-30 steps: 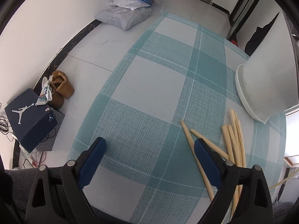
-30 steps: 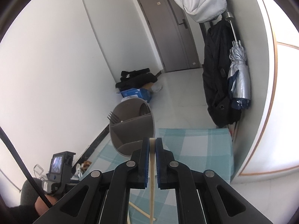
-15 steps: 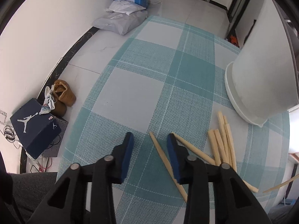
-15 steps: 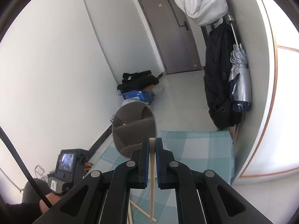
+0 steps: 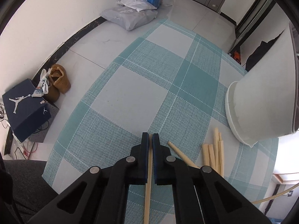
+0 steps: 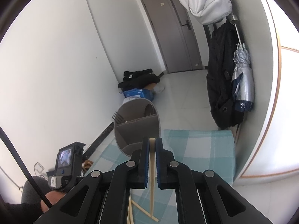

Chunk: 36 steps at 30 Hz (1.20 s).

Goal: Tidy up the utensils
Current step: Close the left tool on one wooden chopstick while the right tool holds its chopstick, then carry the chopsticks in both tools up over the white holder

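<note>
Both grippers are clamping one chopstick each above the checked mat.

In the left wrist view, the left gripper (image 5: 150, 137) is pinching a wooden chopstick (image 5: 148, 177) at lower centre, the stick running down between its blue pads (image 5: 144, 145). Just right of it, the loose chopsticks (image 5: 214, 155) are lying on the teal checked mat (image 5: 130, 97), with the white holder wall (image 5: 257, 100) rising at right. In the right wrist view, the right gripper (image 6: 152, 141) is gripping a pale chopstick (image 6: 152, 177) at lower centre; beyond it the grey divided holder (image 6: 138, 128) is standing mid-frame, a fork (image 6: 118, 118) sticking from its left compartment.
</note>
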Each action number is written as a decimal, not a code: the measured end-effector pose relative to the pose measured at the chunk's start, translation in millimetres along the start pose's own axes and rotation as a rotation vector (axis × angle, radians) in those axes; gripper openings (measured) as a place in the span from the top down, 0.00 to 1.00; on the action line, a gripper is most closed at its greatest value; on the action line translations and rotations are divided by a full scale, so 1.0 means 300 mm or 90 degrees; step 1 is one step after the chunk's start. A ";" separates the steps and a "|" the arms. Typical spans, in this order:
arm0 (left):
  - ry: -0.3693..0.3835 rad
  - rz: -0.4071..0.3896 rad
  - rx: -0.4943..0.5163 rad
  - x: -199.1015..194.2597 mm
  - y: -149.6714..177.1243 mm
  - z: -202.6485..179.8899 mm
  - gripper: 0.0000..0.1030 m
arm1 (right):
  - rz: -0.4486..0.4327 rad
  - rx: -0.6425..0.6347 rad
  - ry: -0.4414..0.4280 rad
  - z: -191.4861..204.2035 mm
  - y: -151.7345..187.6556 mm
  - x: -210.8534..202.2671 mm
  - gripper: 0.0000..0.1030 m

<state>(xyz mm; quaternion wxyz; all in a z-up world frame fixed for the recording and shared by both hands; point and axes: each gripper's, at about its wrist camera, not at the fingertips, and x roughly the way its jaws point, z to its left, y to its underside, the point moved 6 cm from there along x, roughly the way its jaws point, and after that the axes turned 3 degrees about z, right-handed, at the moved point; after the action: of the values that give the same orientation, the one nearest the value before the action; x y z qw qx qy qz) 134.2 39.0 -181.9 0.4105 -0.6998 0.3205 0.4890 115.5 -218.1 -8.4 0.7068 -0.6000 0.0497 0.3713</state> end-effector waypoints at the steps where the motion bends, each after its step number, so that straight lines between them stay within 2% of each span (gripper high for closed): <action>1: 0.004 0.000 -0.001 -0.001 -0.001 -0.005 0.99 | 0.002 -0.002 0.001 0.001 0.002 0.003 0.94; 9: 0.061 -0.054 -0.002 -0.084 -0.024 -0.026 1.00 | 0.005 -0.012 0.011 0.017 0.014 0.020 0.95; 13: 0.116 -0.126 0.023 -0.199 -0.039 -0.054 1.00 | 0.008 -0.013 0.016 0.026 0.023 0.035 0.95; 19: 0.158 -0.238 0.095 -0.379 -0.019 -0.108 1.00 | -0.003 -0.010 0.017 0.048 0.029 0.030 0.95; 26: 0.190 -0.319 0.140 -0.495 0.022 -0.115 1.00 | -0.005 -0.015 0.028 0.083 0.044 0.029 0.95; 29: 0.189 -0.339 0.147 -0.522 0.023 -0.106 1.00 | -0.007 -0.022 0.036 0.103 0.046 0.026 0.95; 36: 0.214 -0.323 0.158 -0.537 0.027 -0.115 1.00 | -0.006 -0.030 0.047 0.137 0.037 0.028 0.95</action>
<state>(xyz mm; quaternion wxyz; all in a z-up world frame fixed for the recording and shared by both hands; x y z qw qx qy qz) 90.9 12.1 -25.0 0.5428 -0.7728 0.2561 0.2062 99.8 -177.8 -10.5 0.6921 -0.6298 0.0641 0.3468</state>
